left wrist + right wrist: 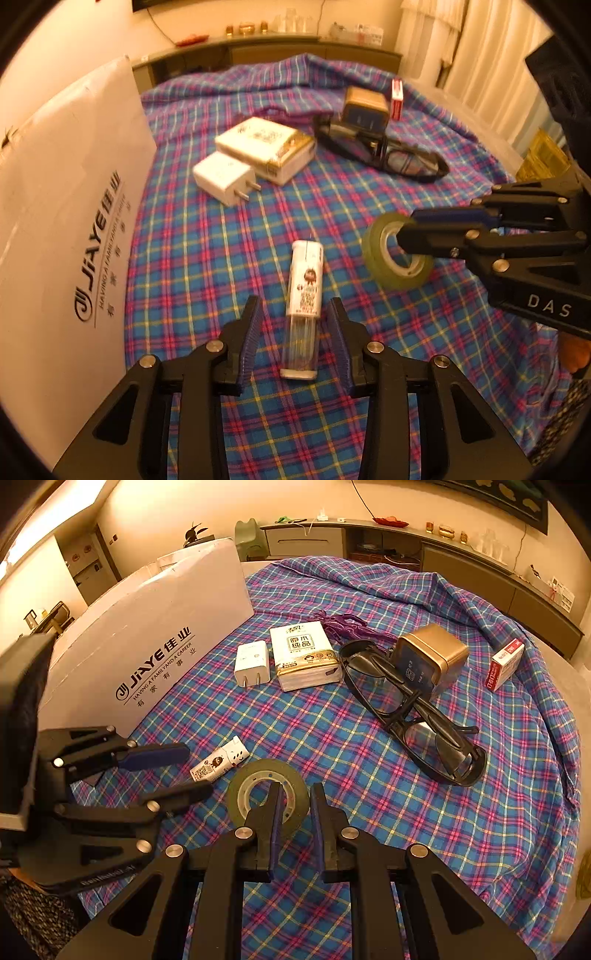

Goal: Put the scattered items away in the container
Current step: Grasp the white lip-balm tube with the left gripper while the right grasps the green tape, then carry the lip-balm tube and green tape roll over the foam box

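Note:
A white lighter [303, 295] with a clear body lies on the plaid cloth [207, 258] between the jaws of my left gripper [295, 301]. Cloth shows on both sides of the lighter, so the gripper is open. My right gripper [406, 227] is shut on the wall of a greenish tape roll [373, 243] and holds it tilted. In the right wrist view the right gripper [295, 788] has one finger inside the tape roll [240, 794] and one outside. There the left gripper [195, 770] straddles the lighter [221, 762]. The white box [74, 206] [155, 627] stands at the left.
Further back on the cloth lie a white plug charger [252, 662], a tissue pack [304, 653], black glasses [406, 709], a gold tin [432, 653] and a small red and white carton [506, 662]. A low cabinet [461, 565] runs behind the table.

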Tool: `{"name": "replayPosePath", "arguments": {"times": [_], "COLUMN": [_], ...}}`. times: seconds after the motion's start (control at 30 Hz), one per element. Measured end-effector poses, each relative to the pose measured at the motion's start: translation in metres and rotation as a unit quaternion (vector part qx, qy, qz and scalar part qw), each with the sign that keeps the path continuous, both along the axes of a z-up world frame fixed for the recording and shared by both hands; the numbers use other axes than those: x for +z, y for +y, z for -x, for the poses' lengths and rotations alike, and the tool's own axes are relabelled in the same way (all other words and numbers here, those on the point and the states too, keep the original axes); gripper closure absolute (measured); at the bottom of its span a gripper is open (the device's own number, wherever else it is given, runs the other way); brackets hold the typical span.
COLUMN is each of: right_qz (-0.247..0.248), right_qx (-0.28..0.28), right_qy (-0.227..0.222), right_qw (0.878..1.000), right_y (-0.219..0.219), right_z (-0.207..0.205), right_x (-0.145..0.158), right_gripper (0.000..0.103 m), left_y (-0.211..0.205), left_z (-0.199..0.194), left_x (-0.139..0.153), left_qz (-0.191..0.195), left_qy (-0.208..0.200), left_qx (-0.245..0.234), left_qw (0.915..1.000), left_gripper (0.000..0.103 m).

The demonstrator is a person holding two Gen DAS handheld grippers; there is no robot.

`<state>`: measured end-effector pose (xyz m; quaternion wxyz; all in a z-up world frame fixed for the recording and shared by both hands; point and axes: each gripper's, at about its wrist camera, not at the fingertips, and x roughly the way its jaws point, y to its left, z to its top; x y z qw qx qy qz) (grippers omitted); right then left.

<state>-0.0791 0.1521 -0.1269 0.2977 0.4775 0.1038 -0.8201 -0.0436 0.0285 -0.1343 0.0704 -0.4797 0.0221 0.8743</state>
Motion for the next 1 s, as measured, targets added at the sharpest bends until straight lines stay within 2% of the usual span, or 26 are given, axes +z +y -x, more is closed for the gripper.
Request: {"name": "replayPosePath", "arguments": {"times": [0.07,0.1,0.13,0.37,1.0], "right_qz": [-0.001,-0.001,-0.001,0.006,0.028], "right_qx": [-0.001,-0.001,0.0,-0.003,-0.006], "right_qy": [-0.002,-0.002,-0.002,0.008,0.032], "right_qw": [1.0,1.0,1.0,1.0,0.999], "right_y": [-0.002,-0.002,-0.003,-0.003,-0.027], "right_z": [0.0,0.0,-0.001,-0.004,-0.015], "right_x": [-0.001,-0.002,-0.001,0.013,0.053], "right_gripper": [0.087,0.087,0.087,0.087,0.087], "left_y": [0.003,0.003,0.002,-0.012,-0.034], "left_z": [0.001,0.001,0.002,0.01,-0.015], "left_x": [-0.001,-0.001,-0.001,0.005,0.073], "left_qz": [0.007,0.008,0.008,-0.014,-0.068], "left_qy": [0.006,0.012,0.017,0.017,0.076], "left_qx": [-0.01,-0.015,-0.017,0.011,0.02], "left_qw": [0.9999,0.9998,0.9997,0.9997,0.9945], "left_gripper": [0.061,0.065,0.083,0.084,0.084]}}
